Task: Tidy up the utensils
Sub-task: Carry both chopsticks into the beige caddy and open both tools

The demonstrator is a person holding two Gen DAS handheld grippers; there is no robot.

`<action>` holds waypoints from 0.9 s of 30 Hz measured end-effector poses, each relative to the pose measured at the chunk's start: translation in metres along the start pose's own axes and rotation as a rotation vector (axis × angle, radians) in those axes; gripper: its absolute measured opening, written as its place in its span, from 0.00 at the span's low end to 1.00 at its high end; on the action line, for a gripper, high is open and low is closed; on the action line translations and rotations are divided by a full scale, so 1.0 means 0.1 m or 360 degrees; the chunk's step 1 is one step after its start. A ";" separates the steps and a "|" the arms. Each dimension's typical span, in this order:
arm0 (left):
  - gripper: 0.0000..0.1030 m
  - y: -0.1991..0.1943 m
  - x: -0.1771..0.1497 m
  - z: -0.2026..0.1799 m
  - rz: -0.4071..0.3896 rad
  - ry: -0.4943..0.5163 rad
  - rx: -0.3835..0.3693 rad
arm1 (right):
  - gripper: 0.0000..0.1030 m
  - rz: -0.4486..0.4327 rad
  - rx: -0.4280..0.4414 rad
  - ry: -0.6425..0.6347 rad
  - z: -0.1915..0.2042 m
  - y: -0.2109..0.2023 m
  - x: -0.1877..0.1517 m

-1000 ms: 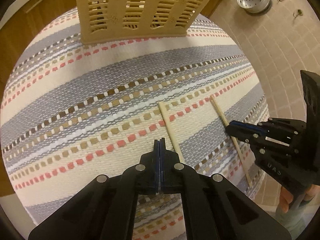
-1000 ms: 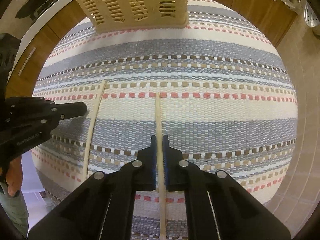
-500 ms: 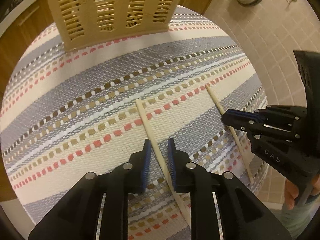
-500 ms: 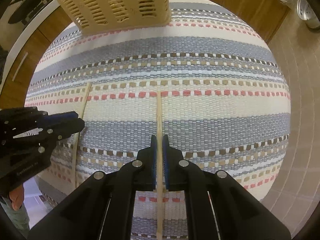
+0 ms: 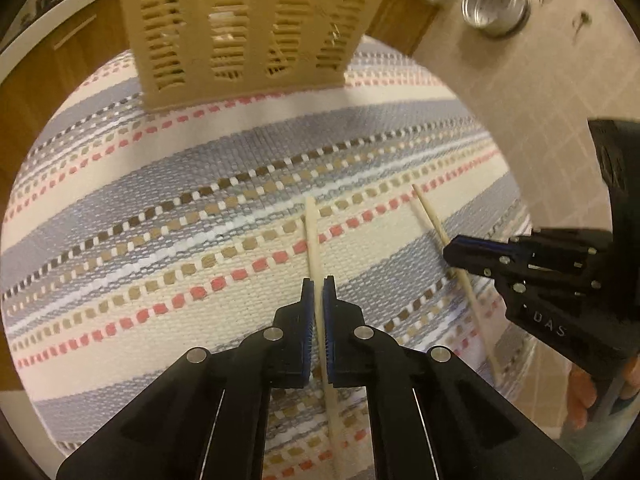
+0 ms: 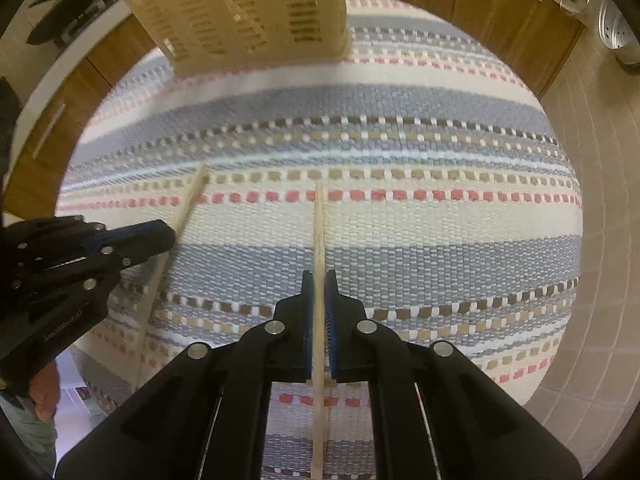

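Note:
Two pale wooden chopsticks are over a striped woven mat. My left gripper (image 5: pixel 319 285) is shut on one chopstick (image 5: pixel 313 236), which runs forward between its blue pads. My right gripper (image 6: pixel 319 278) is shut on the other chopstick (image 6: pixel 319 224). In the left wrist view the right gripper (image 5: pixel 454 250) shows at the right with its chopstick (image 5: pixel 430 216). In the right wrist view the left gripper (image 6: pixel 162 234) shows at the left with its chopstick (image 6: pixel 191 196). A beige slotted plastic utensil basket (image 5: pixel 244 28) stands at the mat's far edge; it also shows in the right wrist view (image 6: pixel 248 8).
The striped mat (image 5: pixel 168 184) lies on a round table. Beige floor tiles (image 5: pixel 532 92) lie to the right, with a metal bowl (image 5: pixel 495 3) on them. Wooden cabinets (image 6: pixel 472 12) stand behind the table.
My left gripper opened, moved over the left chopstick and shut on it. My right gripper tightened on its chopstick. Both views now sit closer to the basket.

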State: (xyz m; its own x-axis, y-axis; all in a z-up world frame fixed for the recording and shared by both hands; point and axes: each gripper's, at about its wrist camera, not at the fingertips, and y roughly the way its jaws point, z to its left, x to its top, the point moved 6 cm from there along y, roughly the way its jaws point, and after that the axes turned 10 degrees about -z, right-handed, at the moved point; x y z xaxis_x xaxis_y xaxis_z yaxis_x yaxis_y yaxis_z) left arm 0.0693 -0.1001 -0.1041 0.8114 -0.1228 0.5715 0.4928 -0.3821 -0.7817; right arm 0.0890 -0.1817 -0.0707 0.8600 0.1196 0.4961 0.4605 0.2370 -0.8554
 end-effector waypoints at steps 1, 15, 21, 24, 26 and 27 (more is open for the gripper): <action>0.02 -0.05 0.01 0.02 -0.0028 -0.0006 -0.0015 | 0.04 -0.0053 0.0023 0.0002 0.01 -0.08 0.03; 0.02 -0.99 0.40 0.16 -0.0538 -0.0029 -0.0084 | 0.04 -0.0499 0.0218 0.0057 0.12 -0.84 0.17; 0.02 -1.48 0.70 0.26 -0.0816 -0.0118 -0.0086 | 0.03 -0.0851 0.0355 0.0068 0.26 -1.34 0.41; 0.02 -1.69 0.90 0.25 -0.0961 -0.0146 -0.0101 | 0.03 -0.1003 0.0367 0.0067 0.34 -1.57 0.65; 0.02 -1.85 1.07 0.27 -0.1062 -0.0157 -0.0121 | 0.03 -0.1055 0.0376 0.0068 0.38 -1.66 0.79; 0.03 -1.87 1.17 0.25 -0.1098 -0.0161 -0.0128 | 0.03 -0.1075 0.0382 0.0068 0.40 -1.71 0.86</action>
State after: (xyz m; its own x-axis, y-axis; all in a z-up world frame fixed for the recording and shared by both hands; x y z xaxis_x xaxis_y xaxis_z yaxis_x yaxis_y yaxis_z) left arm 0.0798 -0.0198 0.1023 0.3490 0.2563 0.9014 0.8840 -0.4094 -0.2258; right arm 0.0754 -0.1737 0.1246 0.4144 -0.1645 0.8951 0.8381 0.4523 -0.3049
